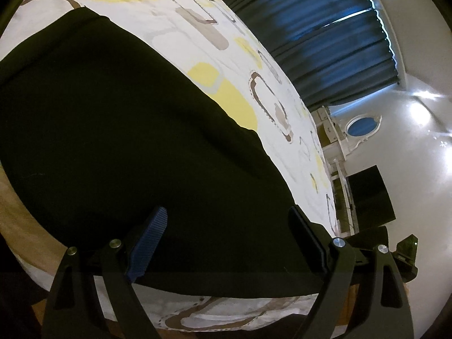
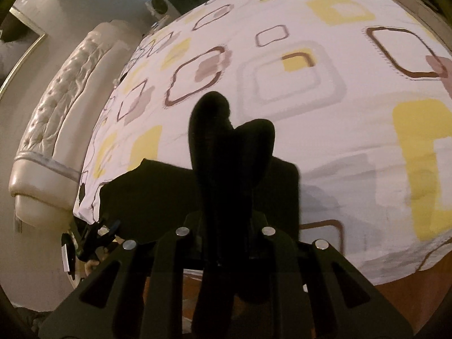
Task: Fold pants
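Right gripper (image 2: 230, 226) is pinching a bunched fold of the black pants (image 2: 226, 147) — fabric bulging ahead. Left gripper (image 1: 228, 243) is gaping open, the pants (image 1: 113, 141) lying between its fingers on the bedsheet (image 1: 226, 56).

A bed (image 2: 325, 147) carries everything, covered by a white sheet (image 1: 197, 8) printed with rounded squares in yellow, brown and grey; a padded, tufted pale headboard (image 2: 56, 113) runs along one side in the right wrist view. Black pants (image 1: 127, 141) lie spread directly on the sheet near the bed's edge, reaching almost to the rim in the left wrist view. In the right wrist view part of that dark cloth rises off the sheet as a bunched fold, the rest lying flat.
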{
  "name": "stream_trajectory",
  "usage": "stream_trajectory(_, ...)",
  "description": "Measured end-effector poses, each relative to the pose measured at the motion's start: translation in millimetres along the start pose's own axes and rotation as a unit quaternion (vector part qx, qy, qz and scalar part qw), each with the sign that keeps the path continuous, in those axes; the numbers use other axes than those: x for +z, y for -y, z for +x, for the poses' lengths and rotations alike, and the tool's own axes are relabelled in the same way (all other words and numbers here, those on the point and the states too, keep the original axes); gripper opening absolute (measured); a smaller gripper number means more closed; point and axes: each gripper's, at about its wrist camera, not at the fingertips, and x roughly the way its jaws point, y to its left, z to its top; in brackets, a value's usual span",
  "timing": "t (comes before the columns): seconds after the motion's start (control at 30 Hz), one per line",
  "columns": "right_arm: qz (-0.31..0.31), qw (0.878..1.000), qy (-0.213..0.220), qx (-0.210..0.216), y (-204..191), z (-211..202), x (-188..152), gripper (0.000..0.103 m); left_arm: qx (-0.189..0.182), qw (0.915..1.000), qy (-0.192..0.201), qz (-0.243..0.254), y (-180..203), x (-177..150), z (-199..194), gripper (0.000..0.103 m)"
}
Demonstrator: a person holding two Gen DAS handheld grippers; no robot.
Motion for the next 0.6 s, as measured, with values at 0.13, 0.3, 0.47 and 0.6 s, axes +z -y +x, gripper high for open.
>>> stream_trajectory(0.13,-0.006,1.0,-0.013,0.008,-18.8,21.4,-3.4,0.016,-0.006,1.0,0.002,-0.001,-2.8,0.5,-4.6,0.086)
stream_trajectory(0.3,-0.013,1.0,-0.023,0.0,-35.5,45.9,-7.2,0.016,-0.006,0.9999,0.006,0.005,-4.2,0.1,-8.9,0.086)
stream_trajectory(0.47,-0.024,0.999,-0.034,-0.003,-52.9,70.5,-11.9,0.016,-0.005,0.9999,0.008,0.008,-9.0,0.6,-13.9,0.086)
stream_trajectory(0.6,-0.04,0.998,-0.042,-0.018,-69.9,92.0,-17.0,0.016,-0.005,0.9999,0.011,0.006,-13.6,1.7,-18.0,0.086)
